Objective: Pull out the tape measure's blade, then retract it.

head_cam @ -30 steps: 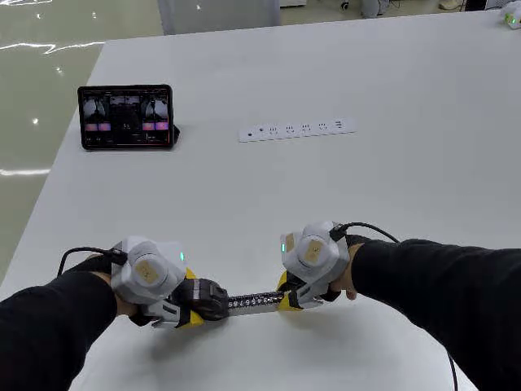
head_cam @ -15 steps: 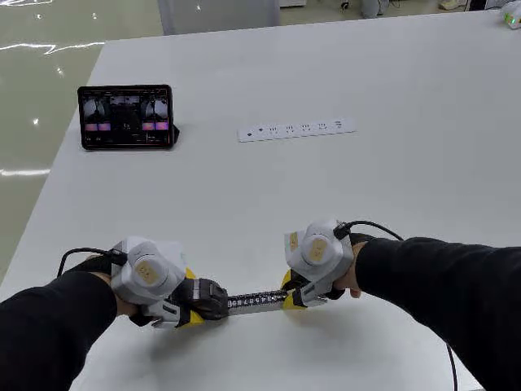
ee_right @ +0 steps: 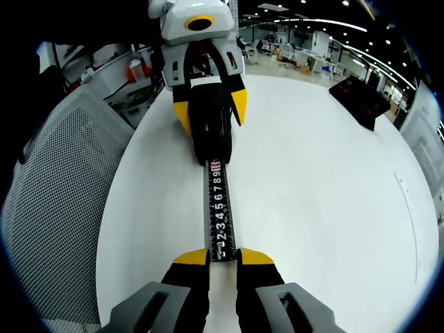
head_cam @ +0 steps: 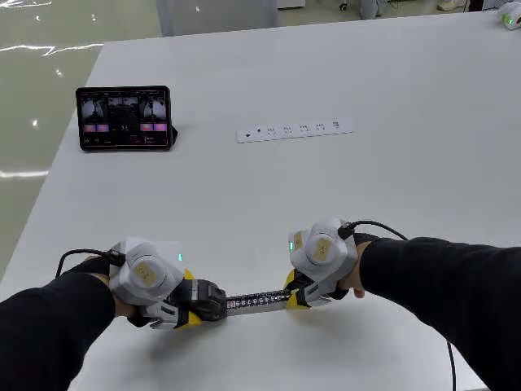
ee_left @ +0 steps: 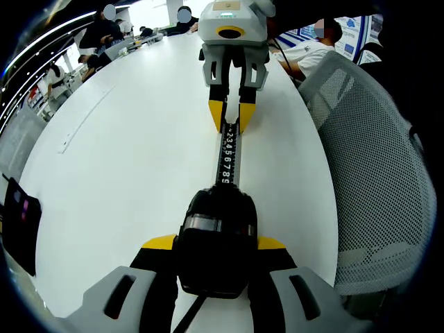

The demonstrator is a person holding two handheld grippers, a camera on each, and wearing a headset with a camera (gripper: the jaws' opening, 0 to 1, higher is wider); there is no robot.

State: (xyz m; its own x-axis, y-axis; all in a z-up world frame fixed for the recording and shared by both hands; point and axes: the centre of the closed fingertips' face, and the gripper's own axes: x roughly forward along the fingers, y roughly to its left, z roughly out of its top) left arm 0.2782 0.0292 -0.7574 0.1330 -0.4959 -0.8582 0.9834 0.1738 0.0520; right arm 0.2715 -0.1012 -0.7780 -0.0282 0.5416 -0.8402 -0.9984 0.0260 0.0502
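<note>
Head view: near the front edge of the white table (head_cam: 326, 187), the left gripper (head_cam: 191, 300) has its fingers clamped on the black body of the tape measure (head_cam: 209, 299). The blade (head_cam: 256, 301) runs out to the right gripper (head_cam: 291, 292), whose fingers are closed on its end. A tablet (head_cam: 124, 118) and a power strip (head_cam: 295, 129) lie well apart, further back.

Left gripper view: the body sits between the yellow tips, and the numbered blade goes straight to the other gripper.

Right gripper view: the tips pinch the blade at the low numbers. A mesh chair (ee_right: 55, 187) stands beside the table.

One tape measure (head_cam: 210, 298), two claws (head_cam: 188, 303) (head_cam: 291, 299), one tablet (head_cam: 124, 117), one power strip (head_cam: 295, 129), one table (head_cam: 342, 73).
</note>
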